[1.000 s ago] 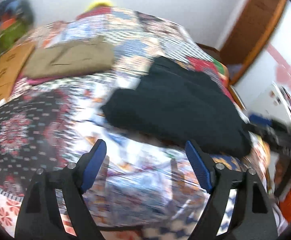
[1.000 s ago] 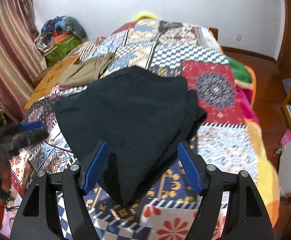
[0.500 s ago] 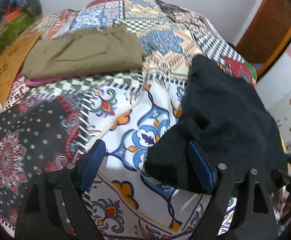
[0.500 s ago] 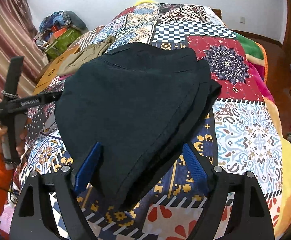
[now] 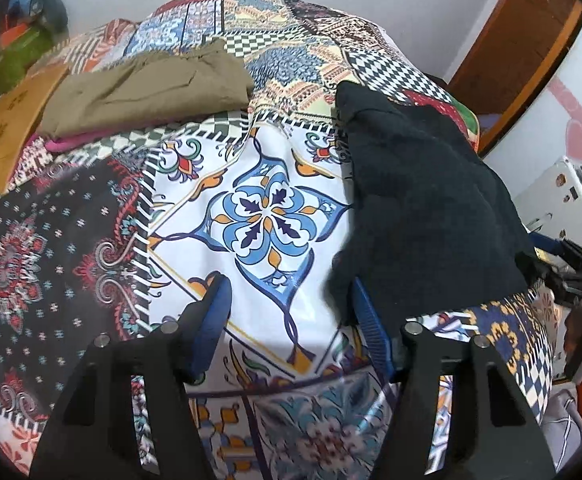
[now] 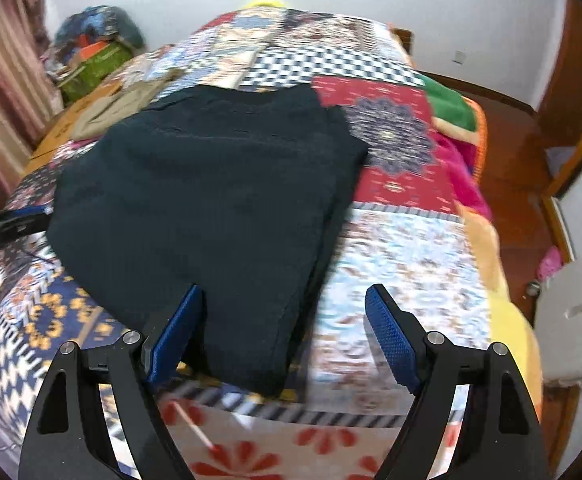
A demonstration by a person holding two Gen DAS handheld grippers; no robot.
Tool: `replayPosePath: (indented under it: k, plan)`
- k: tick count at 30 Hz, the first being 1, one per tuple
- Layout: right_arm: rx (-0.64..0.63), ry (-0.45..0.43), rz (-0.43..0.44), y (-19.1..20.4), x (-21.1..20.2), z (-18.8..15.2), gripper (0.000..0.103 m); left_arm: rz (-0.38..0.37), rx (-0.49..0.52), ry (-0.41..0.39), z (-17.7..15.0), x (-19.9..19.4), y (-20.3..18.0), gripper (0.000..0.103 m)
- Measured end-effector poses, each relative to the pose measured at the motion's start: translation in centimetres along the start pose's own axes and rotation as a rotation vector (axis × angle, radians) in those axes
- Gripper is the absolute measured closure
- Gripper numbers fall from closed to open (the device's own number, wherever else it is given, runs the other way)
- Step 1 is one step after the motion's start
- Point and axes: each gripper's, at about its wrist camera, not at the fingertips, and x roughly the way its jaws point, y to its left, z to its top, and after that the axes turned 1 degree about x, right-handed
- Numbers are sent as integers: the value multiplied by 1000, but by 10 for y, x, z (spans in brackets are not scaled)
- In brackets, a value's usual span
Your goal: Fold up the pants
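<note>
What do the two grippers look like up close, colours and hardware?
Both look alike. The left gripper and right gripper have black angular frames with triangular cut-outs and round silver pins at the joints. Their fingers carry blue pads with a fine grid texture. No markings show; no cables on the frames.

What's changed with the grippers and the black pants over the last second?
The left gripper moved in to the black pants and now straddles their near-left corner, jaws narrower but not clamped. The right gripper closed in on the near end, open. The pants and the olive pants stayed put.
</note>
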Motion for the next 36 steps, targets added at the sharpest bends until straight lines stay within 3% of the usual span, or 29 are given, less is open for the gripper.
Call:
replayPosePath:
  k: [6,11,17,19,22,26,29,36]
  plan:
    - [7,-59,-46,-9,-26,5,27,-39,40,-77,32,-26,-18,42]
    - [42,-120,-13,-10,-34,20,26,-93,97,-88,67,-13,-52,40]
    - [64,-127,15,-8,-13,39,26,-14,165,-25,92,39,-77,39]
    - [79,-117,34,-11,-5,44,26,-5,181,-4,98,53,-73,34]
    - [89,-94,41,-17,7,50,26,32,221,-34,102,58,-67,22]
    - [78,-82,-5,-28,14,53,26,11,208,-29,108,54,-58,21]
    - [80,-98,-21,-35,6,55,26,50,176,-48,115,45,-51,21]
    - [20,-121,-12,-31,-11,56,26,-184,86,71,116,39,-41,20]
